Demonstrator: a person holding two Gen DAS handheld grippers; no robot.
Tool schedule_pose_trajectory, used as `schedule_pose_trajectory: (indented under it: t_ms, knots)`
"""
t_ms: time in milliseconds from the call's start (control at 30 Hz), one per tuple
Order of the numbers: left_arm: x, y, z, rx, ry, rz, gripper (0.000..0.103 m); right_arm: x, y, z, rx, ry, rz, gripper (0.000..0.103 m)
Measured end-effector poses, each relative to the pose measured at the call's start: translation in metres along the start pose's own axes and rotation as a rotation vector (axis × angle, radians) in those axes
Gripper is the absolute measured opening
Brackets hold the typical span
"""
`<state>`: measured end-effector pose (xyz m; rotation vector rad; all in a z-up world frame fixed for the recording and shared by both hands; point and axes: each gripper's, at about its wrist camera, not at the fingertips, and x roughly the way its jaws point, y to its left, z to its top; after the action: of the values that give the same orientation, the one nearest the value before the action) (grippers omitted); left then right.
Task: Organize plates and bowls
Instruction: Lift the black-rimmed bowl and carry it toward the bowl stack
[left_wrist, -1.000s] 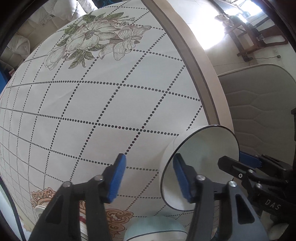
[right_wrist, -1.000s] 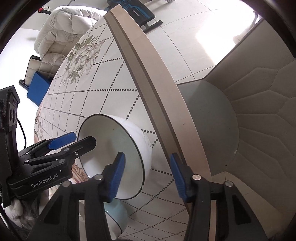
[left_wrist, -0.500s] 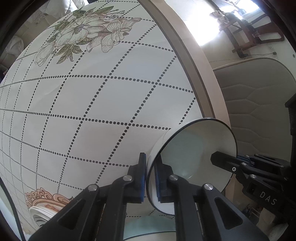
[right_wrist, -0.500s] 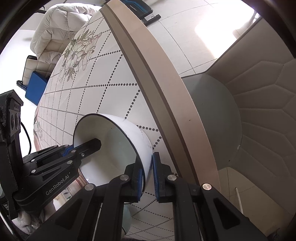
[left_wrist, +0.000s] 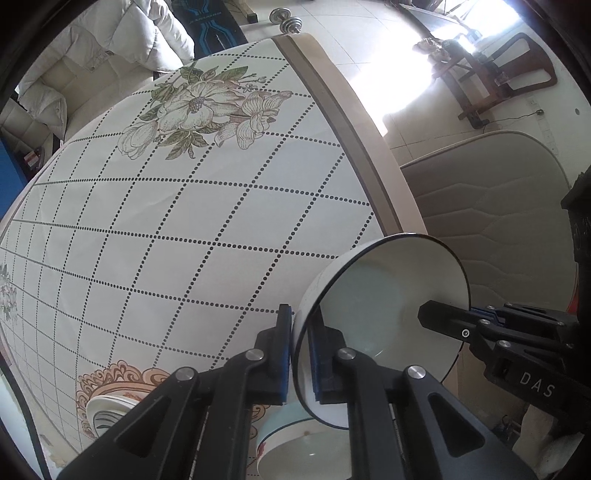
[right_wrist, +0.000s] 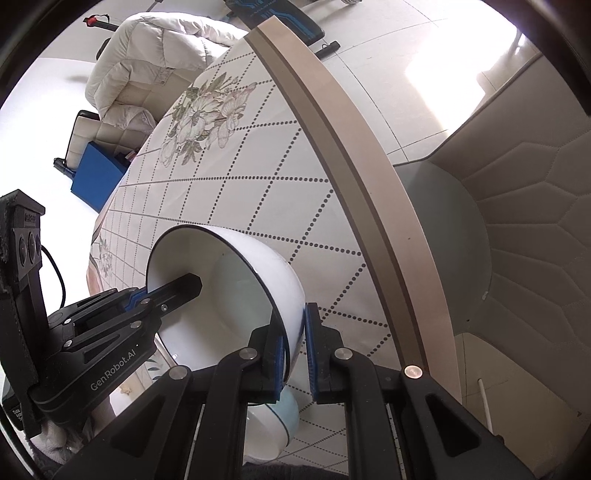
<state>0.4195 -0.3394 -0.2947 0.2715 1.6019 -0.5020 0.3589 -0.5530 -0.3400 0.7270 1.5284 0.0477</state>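
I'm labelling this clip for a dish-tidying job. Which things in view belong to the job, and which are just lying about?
Part of the job:
- white bowl, pinched at opposite rims by the left gripper and right gripper
- pale blue bowl beneath it
- patterned plate at the table's near edge

Just lying about:
- dumbbell on the floor
- padded chair
- blue box

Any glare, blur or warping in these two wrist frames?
Left wrist: window glare blows out the floor at upper right; the table edge bows from fisheye. Right wrist: the left side washes to white, the bowl wall nearly clips. Both sharp, no motion blur.
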Motion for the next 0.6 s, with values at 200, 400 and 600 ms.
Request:
schedule_pose_trajectory:
  t_ms: [200, 400, 600]
  knots:
    - [-0.031, 0.006, -0.016, 0.01, -0.046, 0.01, 0.007, -0.022, 0.022, -0.019, -0.031, -0.024, 0.017, 0.012]
    - [-0.05, 0.001, -0.029, 0.011, -0.077, 0.014, 0.007, -0.037, 0.036, -0.042, -0.05, -0.04, 0.032, 0.012]
    - [-0.063, 0.004, -0.053, 0.006, -0.098, 0.009, 0.007, -0.046, 0.043, -0.069, -0.064, -0.049, 0.038, 0.012]
